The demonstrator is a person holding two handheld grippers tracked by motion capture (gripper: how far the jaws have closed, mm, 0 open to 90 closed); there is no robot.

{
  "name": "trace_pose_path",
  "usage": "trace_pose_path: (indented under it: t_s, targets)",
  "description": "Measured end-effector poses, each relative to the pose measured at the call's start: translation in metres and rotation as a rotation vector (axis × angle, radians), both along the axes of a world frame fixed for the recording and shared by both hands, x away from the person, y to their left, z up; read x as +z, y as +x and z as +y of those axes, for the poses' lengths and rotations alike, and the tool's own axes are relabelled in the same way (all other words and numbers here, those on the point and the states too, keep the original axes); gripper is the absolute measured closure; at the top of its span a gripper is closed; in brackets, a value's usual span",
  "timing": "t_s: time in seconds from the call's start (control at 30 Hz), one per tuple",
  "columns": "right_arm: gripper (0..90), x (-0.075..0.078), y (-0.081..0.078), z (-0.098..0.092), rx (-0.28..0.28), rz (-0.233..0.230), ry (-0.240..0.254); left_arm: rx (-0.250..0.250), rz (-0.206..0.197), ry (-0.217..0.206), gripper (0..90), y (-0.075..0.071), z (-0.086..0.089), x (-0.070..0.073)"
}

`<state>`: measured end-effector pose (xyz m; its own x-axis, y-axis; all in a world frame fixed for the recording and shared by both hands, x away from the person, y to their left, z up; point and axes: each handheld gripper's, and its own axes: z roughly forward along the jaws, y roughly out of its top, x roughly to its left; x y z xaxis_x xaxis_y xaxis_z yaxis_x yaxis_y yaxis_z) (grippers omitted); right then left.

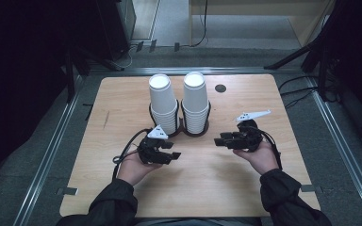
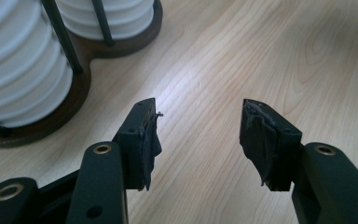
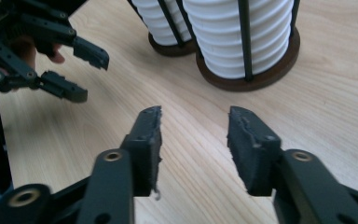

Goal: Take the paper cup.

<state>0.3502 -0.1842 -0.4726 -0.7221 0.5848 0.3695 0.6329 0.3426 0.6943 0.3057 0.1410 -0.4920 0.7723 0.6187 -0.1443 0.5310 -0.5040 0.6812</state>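
Note:
Two tall stacks of white paper cups, the left stack point(image 1: 162, 101) and the right stack point(image 1: 195, 99), stand in a dark wire holder with a brown base point(image 1: 183, 126) at the table's middle back. My left gripper point(image 1: 174, 157) hovers in front of the left stack, pointing right, open and empty. My right gripper point(image 1: 219, 140) faces it from the right, also open with nothing between its jaws. In the left gripper view my left gripper point(image 2: 198, 126) is over bare wood, with a cup stack point(image 2: 23, 70) at upper left. In the right gripper view my right gripper point(image 3: 193, 135) points toward a cup stack point(image 3: 240, 32), and the left gripper point(image 3: 91, 74) appears at upper left.
The light wooden table point(image 1: 122, 99) has a small dark round hole point(image 1: 220, 88) near its back right. Metal rails point(image 1: 52, 150) run along both sides of the table. Black stand legs point(image 1: 292, 56) rest on the floor behind it.

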Motion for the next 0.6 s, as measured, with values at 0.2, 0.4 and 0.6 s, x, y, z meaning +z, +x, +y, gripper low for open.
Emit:
trace_pose_path:
  t_s: [0.2, 0.4, 0.6]
  targets:
    - [59.7, 0.0018, -0.0013, -0.0004, -0.038, -0.014, -0.029, 0.026, 0.048, -0.009, 55.4, 0.0013, 0.0035, 0.0035]
    - [54.2, -0.0011, -0.0055, 0.0036, 0.016, -0.114, -0.079, -0.008, 0.034, -0.022, 57.6, 0.0027, 0.0024, 0.0042]
    - [53.8, 0.0002, -0.0026, 0.0049, 0.006, -0.091, -0.068, -0.038, -0.002, 0.005, 59.0, -0.0018, 0.0059, 0.0073]
